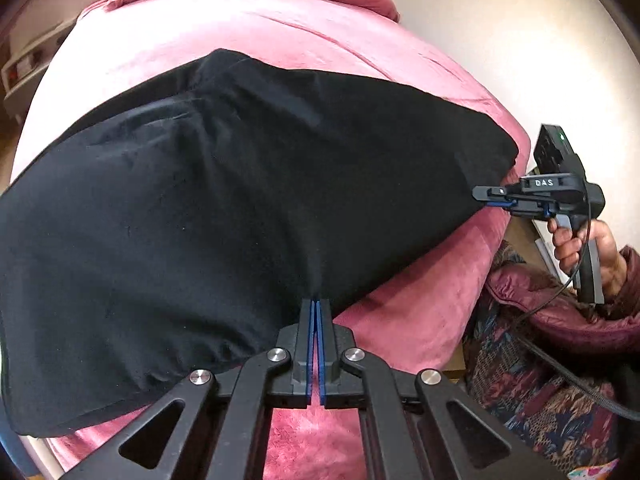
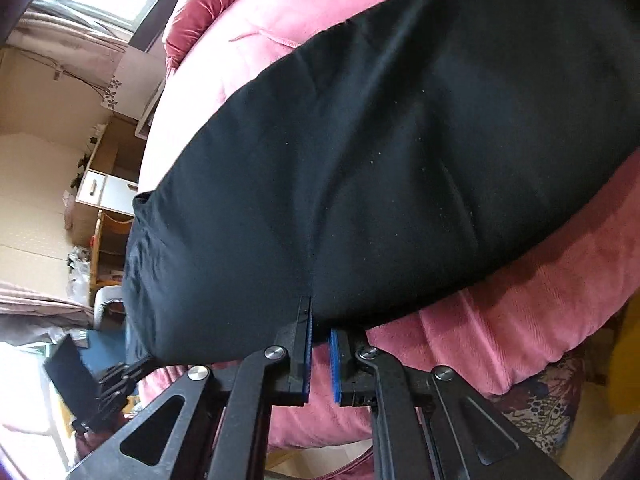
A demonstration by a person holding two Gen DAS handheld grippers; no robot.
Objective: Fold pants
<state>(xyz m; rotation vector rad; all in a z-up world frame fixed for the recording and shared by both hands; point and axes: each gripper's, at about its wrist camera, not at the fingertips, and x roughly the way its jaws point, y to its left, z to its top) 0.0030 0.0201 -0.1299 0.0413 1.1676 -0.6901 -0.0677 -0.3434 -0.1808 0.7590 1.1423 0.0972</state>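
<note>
I had the left hand-held gripper (image 1: 316,304) and right hand-held gripper (image 2: 316,312) each clamped on the near hem of the black pants (image 1: 224,200), which lay spread along the bed's (image 1: 420,292) near edge, folding barely begun.

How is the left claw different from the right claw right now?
The left claw has its blue pads squeezed tight together; the right claw shows a small gap between its pads. The left claw pinches the black pants along their near edge; the right claw pinches them at an end corner. Both hold the pants over the pink bed cover.
</note>
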